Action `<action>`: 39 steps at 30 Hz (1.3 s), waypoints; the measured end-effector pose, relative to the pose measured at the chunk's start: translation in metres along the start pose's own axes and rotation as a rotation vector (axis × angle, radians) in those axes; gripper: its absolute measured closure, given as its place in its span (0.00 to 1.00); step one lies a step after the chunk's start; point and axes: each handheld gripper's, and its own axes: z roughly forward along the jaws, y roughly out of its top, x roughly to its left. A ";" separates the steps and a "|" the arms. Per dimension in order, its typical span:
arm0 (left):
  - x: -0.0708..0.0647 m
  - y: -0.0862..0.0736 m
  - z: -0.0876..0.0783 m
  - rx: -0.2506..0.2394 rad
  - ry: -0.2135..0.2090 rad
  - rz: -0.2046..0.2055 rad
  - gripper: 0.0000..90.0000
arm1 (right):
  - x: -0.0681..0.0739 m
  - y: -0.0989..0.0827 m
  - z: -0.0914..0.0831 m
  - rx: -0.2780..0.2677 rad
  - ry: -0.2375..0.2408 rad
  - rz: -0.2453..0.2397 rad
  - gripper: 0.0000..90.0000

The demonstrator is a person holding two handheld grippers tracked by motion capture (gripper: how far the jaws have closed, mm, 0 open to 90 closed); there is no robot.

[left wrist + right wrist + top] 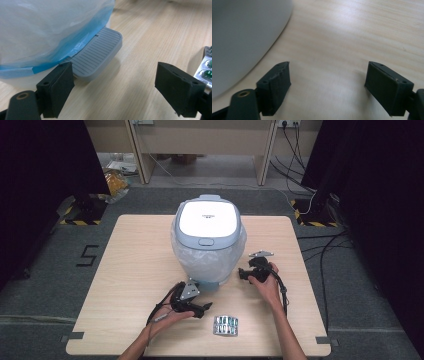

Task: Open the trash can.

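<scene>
A white and blue-grey pedal bin (207, 237) with its lid down stands mid-table, lined with a clear plastic bag (45, 30). Its grey ribbed pedal (97, 53) sticks out at the base. My left gripper (204, 308) lies low on the table in front of the bin, open, with the pedal just past its left jaw in the left gripper view (115, 85). A silver blister pack (225, 325) of green pills lies by its right jaw (206, 72). My right gripper (243, 274) is open beside the bin's right side; the bin wall (242, 37) is at the left of its view (327, 85).
The light wooden table (140, 270) has bare room to the left and right of the bin. Cables trail from both grippers towards the front edge. Dark stands and floor cables surround the table.
</scene>
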 end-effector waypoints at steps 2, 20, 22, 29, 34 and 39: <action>-0.001 0.000 0.001 -0.001 0.001 0.006 0.18 | 0.005 -0.004 -0.006 -0.002 0.000 -0.035 0.21; 0.027 -0.039 -0.046 0.074 0.091 -0.072 0.19 | 0.084 -0.035 -0.055 -0.120 0.269 -0.167 0.18; 0.029 -0.044 -0.050 0.096 0.096 -0.092 0.18 | 0.094 -0.034 -0.059 -0.134 0.296 -0.221 0.20; 0.031 -0.050 -0.056 0.122 0.059 -0.152 0.17 | 0.111 -0.033 -0.054 -0.140 0.371 -0.289 0.23; 0.031 -0.050 -0.056 0.119 0.061 -0.152 0.17 | 0.123 -0.031 -0.051 -0.133 0.379 -0.315 0.22; 0.031 -0.050 -0.056 0.119 0.061 -0.152 0.17 | 0.123 -0.029 -0.057 -0.155 0.376 -0.305 0.23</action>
